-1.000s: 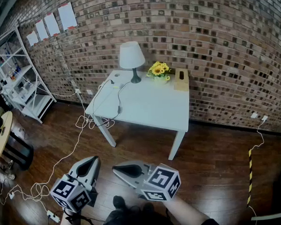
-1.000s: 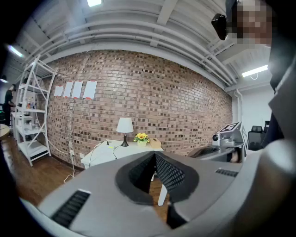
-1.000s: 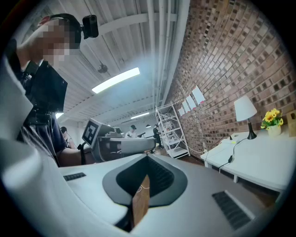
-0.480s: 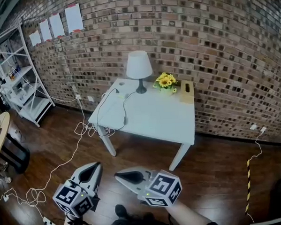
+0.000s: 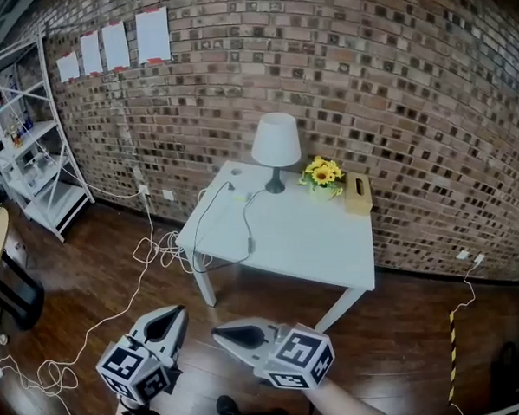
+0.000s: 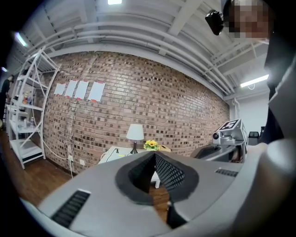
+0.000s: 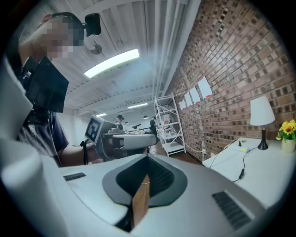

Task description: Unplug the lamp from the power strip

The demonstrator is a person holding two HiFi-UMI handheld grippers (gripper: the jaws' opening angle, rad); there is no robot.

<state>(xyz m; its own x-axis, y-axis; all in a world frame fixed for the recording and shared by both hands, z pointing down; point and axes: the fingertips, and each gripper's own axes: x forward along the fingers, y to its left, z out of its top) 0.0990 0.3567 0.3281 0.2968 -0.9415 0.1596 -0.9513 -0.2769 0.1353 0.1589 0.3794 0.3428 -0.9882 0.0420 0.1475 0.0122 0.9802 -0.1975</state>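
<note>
Unplugging has not begun: the left gripper (image 5: 166, 323) and right gripper (image 5: 236, 336) are closed and empty at six o'clock, well apart from the table (image 5: 304, 235) at twelve. There the lamp (image 5: 274, 145), a smooth white cone shade on a slim dark stem, trails a thin cord (image 5: 245, 216) across the matte white top to a dark plug (image 5: 231, 186).
</note>
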